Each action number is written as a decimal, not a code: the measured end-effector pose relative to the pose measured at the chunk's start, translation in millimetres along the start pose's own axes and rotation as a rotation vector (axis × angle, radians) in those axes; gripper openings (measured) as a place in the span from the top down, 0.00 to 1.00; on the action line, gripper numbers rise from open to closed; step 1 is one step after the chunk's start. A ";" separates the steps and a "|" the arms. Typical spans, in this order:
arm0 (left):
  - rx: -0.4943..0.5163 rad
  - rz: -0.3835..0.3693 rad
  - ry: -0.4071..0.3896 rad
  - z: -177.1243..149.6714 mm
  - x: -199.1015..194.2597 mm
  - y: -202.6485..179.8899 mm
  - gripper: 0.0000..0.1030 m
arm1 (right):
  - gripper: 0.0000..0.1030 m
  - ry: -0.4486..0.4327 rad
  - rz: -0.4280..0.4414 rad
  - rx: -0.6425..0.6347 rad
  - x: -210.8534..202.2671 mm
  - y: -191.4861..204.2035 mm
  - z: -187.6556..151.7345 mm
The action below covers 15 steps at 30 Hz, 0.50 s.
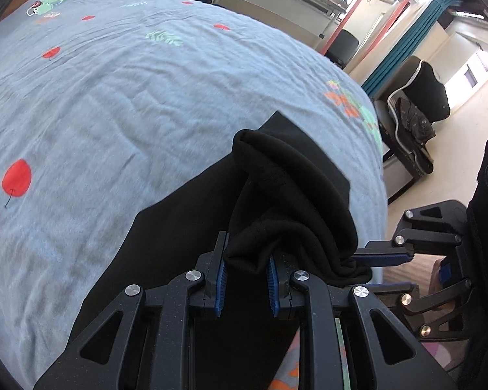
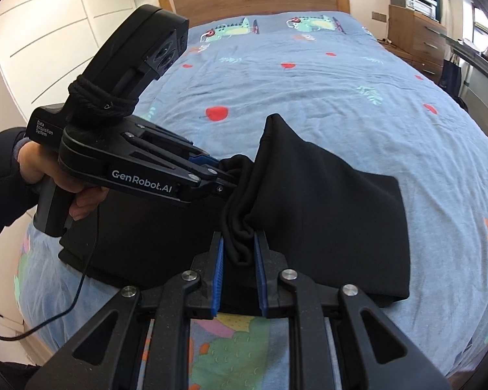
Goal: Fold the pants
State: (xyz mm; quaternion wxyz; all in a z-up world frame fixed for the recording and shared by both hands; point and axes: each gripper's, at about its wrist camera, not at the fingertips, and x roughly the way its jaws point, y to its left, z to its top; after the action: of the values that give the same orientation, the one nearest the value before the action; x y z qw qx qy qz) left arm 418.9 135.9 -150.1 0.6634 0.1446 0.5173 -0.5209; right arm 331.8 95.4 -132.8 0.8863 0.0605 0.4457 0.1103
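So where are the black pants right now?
The black pants lie on the blue bedspread at the foot of the bed, one bunched edge pinched by the left gripper and right gripper.

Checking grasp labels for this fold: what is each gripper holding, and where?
Both hold the black pants: left gripper and right gripper each pinch a bunched fabric edge, side by side.

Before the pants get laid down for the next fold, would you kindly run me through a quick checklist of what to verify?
1. Left gripper clamped on the black pants: ok, bunched cloth sits between its blue pads.
2. Right gripper clamped on the pants: ok.
3. Both grips on the same bunched edge, side by side: ok.
4. Bedsheet ahead free of objects: ok.
5. Lower layer of pants lying flat: cannot tell, partly hidden.
6. Cable clear of the cloth: ok.
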 end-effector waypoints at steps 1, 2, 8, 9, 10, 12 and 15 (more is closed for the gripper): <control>0.001 0.012 0.010 -2.6 3.1 2.6 0.83 | 1.00 0.006 -0.049 -0.031 4.2 0.5 -1.6; 0.004 0.028 0.025 -5.1 6.8 5.7 0.83 | 1.00 0.019 -0.044 -0.035 9.8 1.2 -3.3; 0.010 0.107 0.060 -22.3 8.0 18.1 0.83 | 1.00 0.105 -0.022 -0.049 41.5 -1.5 -11.6; 0.014 0.121 0.064 -25.2 6.2 17.5 0.83 | 1.00 0.121 -0.016 -0.050 46.2 -2.0 -12.9; 0.016 0.129 0.068 -27.3 4.4 16.3 0.83 | 1.00 0.147 -0.011 -0.055 51.1 -2.3 -14.0; 0.003 0.146 0.071 -32.6 -2.0 14.4 0.83 | 1.00 0.169 -0.012 -0.084 55.0 -0.6 -14.5; -0.048 0.180 0.054 -36.0 -14.9 14.4 0.82 | 1.00 0.201 -0.001 -0.130 56.8 5.8 -12.3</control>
State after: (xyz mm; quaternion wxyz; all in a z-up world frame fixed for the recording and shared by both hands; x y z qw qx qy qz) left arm 412.9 176.3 -157.9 0.6968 0.1885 0.5322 -0.4423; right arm 354.0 115.3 -183.1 0.8391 -0.0084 0.5245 0.1442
